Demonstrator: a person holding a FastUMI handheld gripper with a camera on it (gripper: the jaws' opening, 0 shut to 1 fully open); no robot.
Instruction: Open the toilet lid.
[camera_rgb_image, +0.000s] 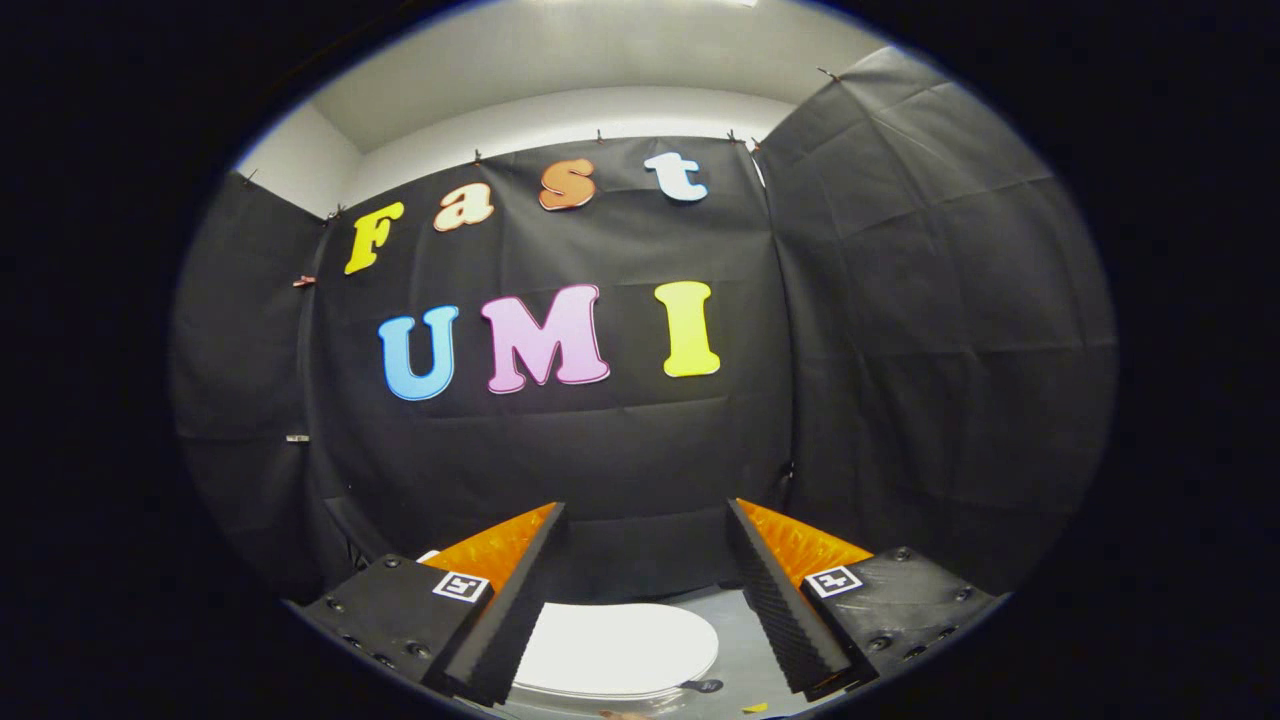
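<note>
The white toilet lid (615, 648) lies flat and closed low down between my two fingers, well below and beyond them. My gripper (645, 515) hangs above it with the jaws wide apart and nothing between them. Each finger (520, 590) is black with a ribbed pad and an orange side. A small dark fitting (708, 686) sits at the lid's near right edge. The toilet's bowl is hidden under the lid.
Black cloth walls (900, 350) close the booth on the left, ahead and on the right. Grey floor (740, 650) lies to the right of the toilet. A small yellow scrap (755, 707) lies on that floor.
</note>
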